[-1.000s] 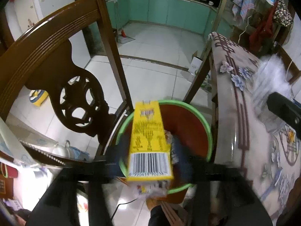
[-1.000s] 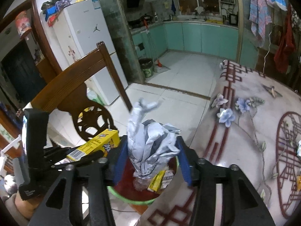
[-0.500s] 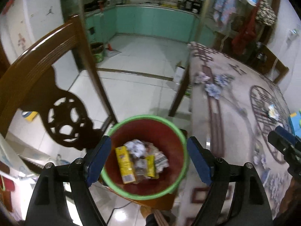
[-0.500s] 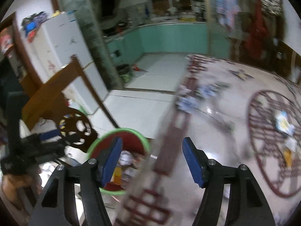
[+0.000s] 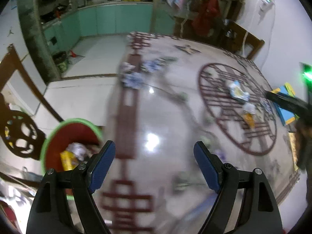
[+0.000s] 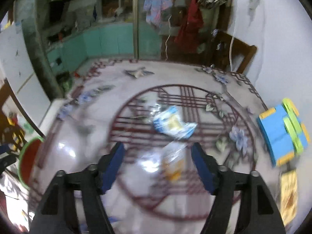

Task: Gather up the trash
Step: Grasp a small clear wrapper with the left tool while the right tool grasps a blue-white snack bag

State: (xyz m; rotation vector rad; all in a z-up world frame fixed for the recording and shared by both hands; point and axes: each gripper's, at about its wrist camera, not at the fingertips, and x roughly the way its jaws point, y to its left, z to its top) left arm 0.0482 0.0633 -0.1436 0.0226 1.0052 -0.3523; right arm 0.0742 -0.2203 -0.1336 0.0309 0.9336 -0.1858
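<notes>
Already inside green-rimmed bin [image 5: 45, 149]: yellow box [image 5: 66, 160] (crumpled paper [image 5: 77, 150] alongside)

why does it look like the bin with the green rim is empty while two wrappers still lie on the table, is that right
Not quite. The bin is not empty: the left wrist view shows a yellow box and crumpled paper inside it. The rest holds: a blue and white wrapper and a clear wrapper still lie on the table, as the right wrist view shows.

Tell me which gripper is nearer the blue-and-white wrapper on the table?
Right. The right gripper hovers just short of the blue-and-white wrapper, fingers opening, nothing between them. The left gripper is over bare table near the bin; the wrapper lies well off to its right.
</notes>
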